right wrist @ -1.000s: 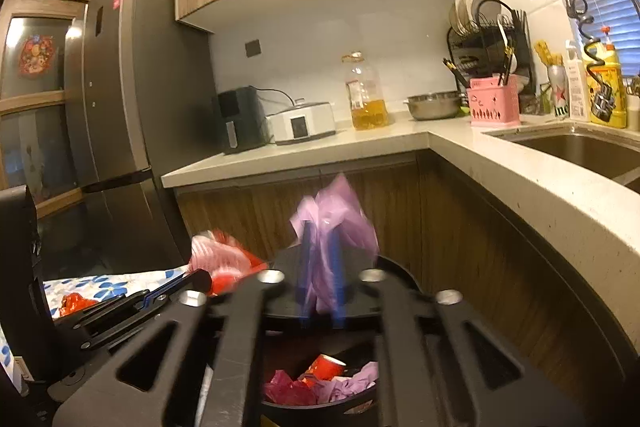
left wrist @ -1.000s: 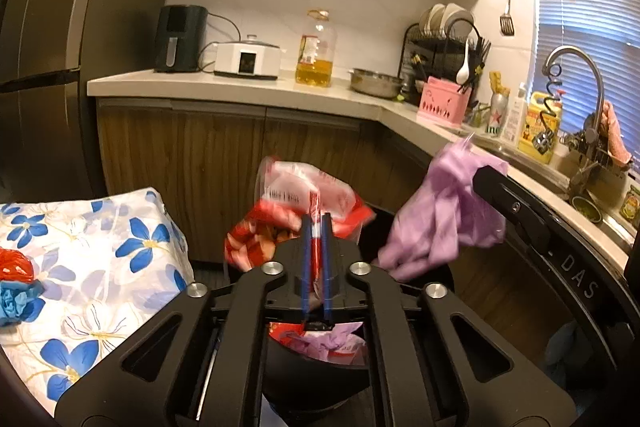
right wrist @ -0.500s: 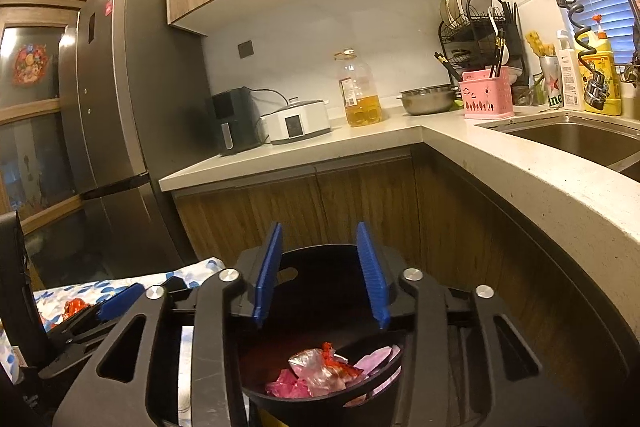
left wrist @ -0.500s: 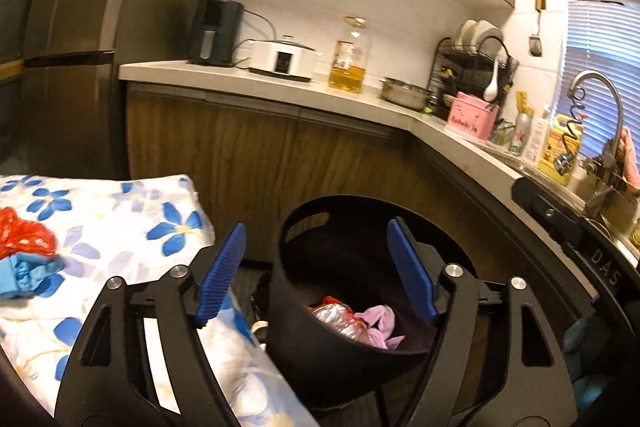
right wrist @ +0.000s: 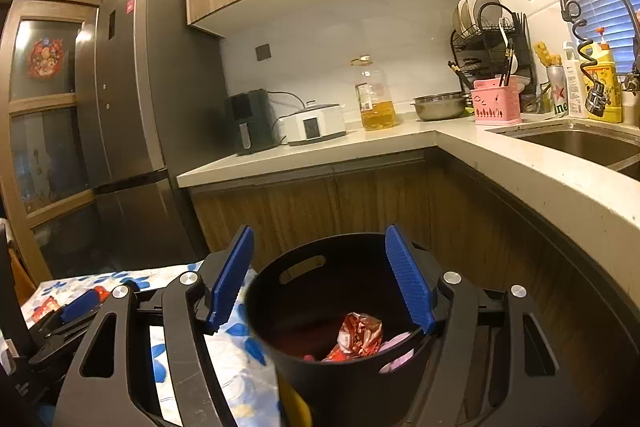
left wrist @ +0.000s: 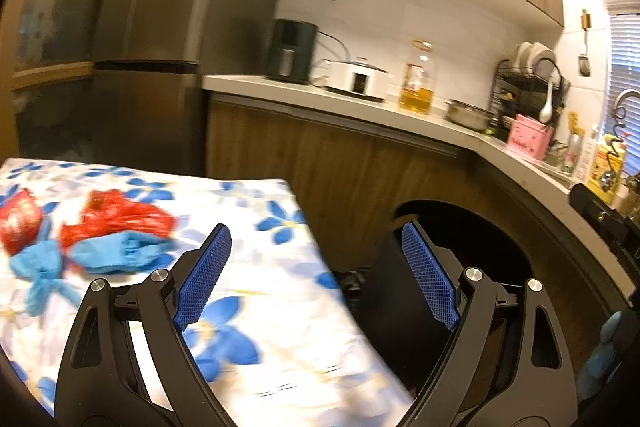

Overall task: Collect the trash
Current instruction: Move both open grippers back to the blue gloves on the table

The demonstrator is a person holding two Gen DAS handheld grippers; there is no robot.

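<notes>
A black bin (right wrist: 340,367) stands on the floor by the table; inside lie a red-and-white wrapper (right wrist: 358,335) and a pink-purple piece. My right gripper (right wrist: 320,279) is open and empty above the bin's rim. My left gripper (left wrist: 316,279) is open and empty over the edge of the flowered tablecloth (left wrist: 260,327), with the bin (left wrist: 460,267) to its right. On the cloth to the left lie a red plastic bag (left wrist: 116,217), a blue crumpled glove (left wrist: 120,257) and another red wrapper (left wrist: 18,223).
A kitchen counter (right wrist: 320,151) runs behind and curves right to a sink (right wrist: 580,143). On it stand an oil bottle (right wrist: 374,99), a white cooker, a dish rack and a pink caddy. A grey fridge (right wrist: 132,107) stands at the left.
Both grippers opened and dropped the red wrapper and the purple piece into the bin. The left gripper then swung left toward the table; the right stays over the bin.
</notes>
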